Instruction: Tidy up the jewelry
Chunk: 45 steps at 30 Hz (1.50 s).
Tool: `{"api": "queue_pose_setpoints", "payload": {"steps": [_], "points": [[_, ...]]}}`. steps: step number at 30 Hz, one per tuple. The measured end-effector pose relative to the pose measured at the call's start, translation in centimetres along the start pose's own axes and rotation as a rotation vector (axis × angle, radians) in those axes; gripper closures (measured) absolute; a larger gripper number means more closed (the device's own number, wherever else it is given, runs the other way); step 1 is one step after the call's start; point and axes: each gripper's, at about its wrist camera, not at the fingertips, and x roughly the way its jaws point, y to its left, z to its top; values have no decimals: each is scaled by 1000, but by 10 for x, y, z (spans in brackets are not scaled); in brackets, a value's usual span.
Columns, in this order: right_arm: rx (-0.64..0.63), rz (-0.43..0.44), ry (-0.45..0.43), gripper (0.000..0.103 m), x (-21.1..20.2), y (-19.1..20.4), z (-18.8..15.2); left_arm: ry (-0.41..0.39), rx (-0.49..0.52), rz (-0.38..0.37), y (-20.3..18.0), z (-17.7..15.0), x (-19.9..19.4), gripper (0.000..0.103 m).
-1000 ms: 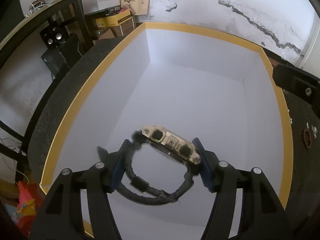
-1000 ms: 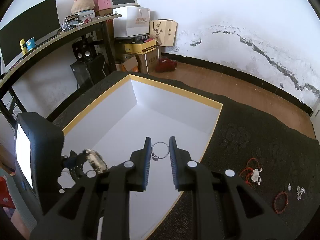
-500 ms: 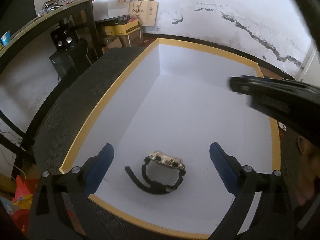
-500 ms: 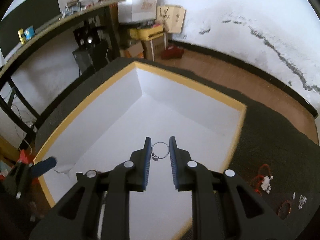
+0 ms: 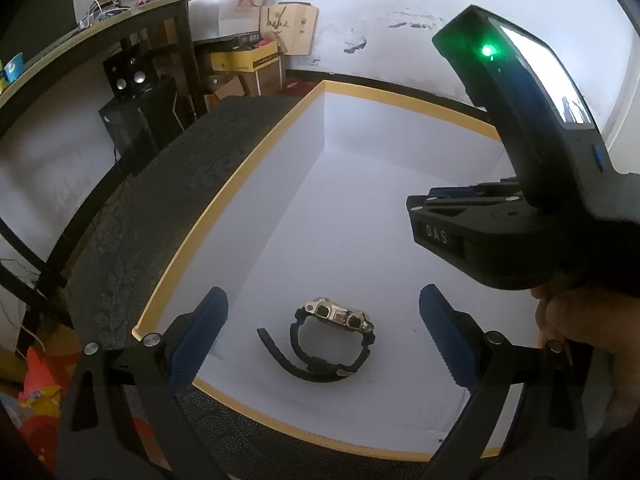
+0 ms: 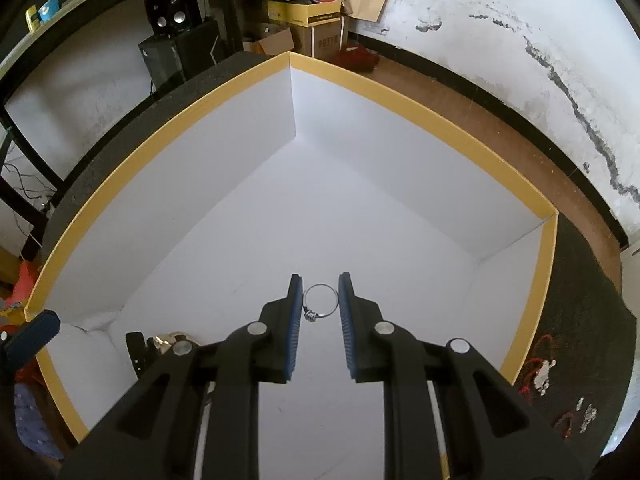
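A gold-faced watch with a black strap [image 5: 330, 338] lies on the floor of a white box with a yellow rim [image 5: 224, 196], near its front edge. My left gripper [image 5: 322, 332] hangs wide open above the watch, with its blue pads apart from it. My right gripper [image 6: 320, 300] is shut on a thin silver ring with a small stone [image 6: 318, 303], held inside the box [image 6: 516, 184] above its white floor. In the right wrist view the watch [image 6: 166, 342] peeks out at the lower left. The right gripper's body [image 5: 520, 200] fills the right of the left wrist view.
The box sits on a dark patterned table cover [image 5: 156, 216]. Red cord jewelry [image 6: 538, 372] and small silver pieces [image 6: 586, 412] lie on the cover right of the box. A desk, speakers and cardboard boxes [image 6: 308, 12] stand against the cracked wall behind.
My left gripper let go of the watch, opened wide and drew back; the watch now lies on the box floor. My right gripper carried the ring forward and down into the box.
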Motion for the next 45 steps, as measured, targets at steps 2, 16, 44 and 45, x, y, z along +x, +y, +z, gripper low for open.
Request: {"api": "queue_pose_setpoints", "payload": {"steps": [2,16,44,45], "points": [[-2,-3,5,84,1,1,-1,-2,-2,-1,1,1,0,9],[-48,-40,-107,6,-34,-1,1,-27,7,-18,-10,4,-9,9],[558,-321,-240,7,-157,-309,-268,-94,315,-220,-276,-10,-16,9],[562,-325,-238,7,-156,-316,-274,-87,325,-216,-286,-13,-11,9]]}}
